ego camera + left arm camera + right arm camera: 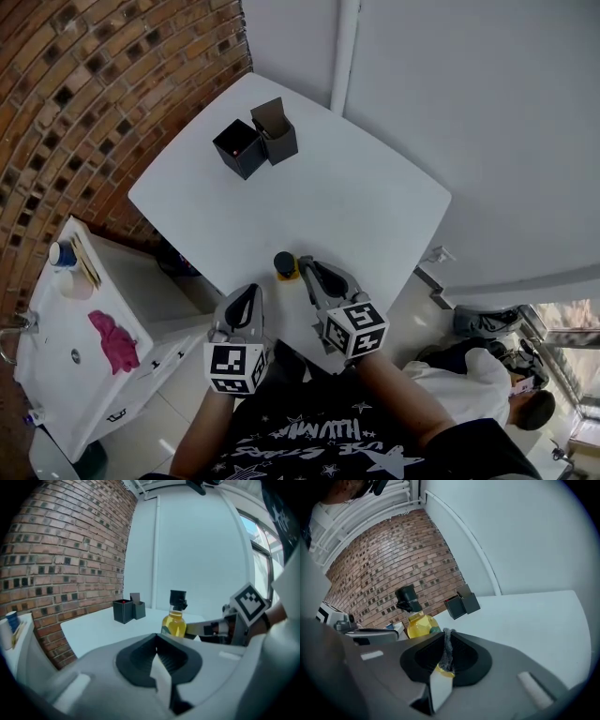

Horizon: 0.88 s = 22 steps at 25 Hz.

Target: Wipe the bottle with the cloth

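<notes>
A small bottle (284, 265) of yellow liquid with a black cap stands near the front edge of the white table (375, 206). My right gripper (307, 268) is just right of the bottle, rolled to one side, and shut on a strip of grey cloth (447, 646). In the right gripper view the bottle (417, 623) stands close ahead on the left of the right gripper (446, 660). My left gripper (249, 294) hovers in front of the bottle at the table edge, shut with nothing in it. In the left gripper view the bottle (174, 620) stands beyond the left gripper (157, 656).
Two black boxes (255, 142) stand together at the far side of the table. A white cabinet (56, 356) on the left carries a pink cloth (112, 339) and a blue cup (62, 253). A brick wall (84, 103) runs along the left. Bags and clothing (478, 361) lie on the floor at the right.
</notes>
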Motion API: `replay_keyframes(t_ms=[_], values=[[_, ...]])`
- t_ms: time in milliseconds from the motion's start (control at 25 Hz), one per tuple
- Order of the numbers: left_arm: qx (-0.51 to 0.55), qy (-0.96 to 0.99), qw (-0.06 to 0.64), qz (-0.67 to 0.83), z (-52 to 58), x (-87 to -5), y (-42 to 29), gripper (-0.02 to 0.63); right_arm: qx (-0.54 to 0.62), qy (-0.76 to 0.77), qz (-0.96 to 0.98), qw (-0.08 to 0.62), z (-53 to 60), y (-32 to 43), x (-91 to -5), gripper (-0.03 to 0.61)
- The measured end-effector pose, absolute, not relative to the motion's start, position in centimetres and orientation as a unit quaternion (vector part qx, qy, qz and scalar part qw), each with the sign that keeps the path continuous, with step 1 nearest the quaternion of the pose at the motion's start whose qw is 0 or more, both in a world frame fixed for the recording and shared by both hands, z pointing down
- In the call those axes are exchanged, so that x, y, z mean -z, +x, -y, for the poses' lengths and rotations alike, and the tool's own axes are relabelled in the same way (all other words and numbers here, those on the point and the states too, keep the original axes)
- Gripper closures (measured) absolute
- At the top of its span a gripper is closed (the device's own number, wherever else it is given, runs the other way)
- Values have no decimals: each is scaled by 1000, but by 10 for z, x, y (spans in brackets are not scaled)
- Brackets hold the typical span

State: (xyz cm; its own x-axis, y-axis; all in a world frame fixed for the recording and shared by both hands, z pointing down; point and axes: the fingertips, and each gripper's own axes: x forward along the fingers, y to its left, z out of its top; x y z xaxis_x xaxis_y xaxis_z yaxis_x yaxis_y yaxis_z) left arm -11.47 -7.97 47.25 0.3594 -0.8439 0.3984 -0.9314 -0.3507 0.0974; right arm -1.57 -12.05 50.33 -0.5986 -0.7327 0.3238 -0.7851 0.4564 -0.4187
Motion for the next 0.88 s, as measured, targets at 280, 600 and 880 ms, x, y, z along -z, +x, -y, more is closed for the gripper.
replay_keyframes(t_ms=[280,600,880], values=[[-146,813,159,541,76,-473,-111,609,-290,458,837,74,121,-22,-539,537],[-150,819,158,531,73,-475,-108,609,-296,455,834,100,114,-21,-564,537],[-136,824,176,522,66,-477,-90,470,-265,492,827,55,119,18,-527,537]])
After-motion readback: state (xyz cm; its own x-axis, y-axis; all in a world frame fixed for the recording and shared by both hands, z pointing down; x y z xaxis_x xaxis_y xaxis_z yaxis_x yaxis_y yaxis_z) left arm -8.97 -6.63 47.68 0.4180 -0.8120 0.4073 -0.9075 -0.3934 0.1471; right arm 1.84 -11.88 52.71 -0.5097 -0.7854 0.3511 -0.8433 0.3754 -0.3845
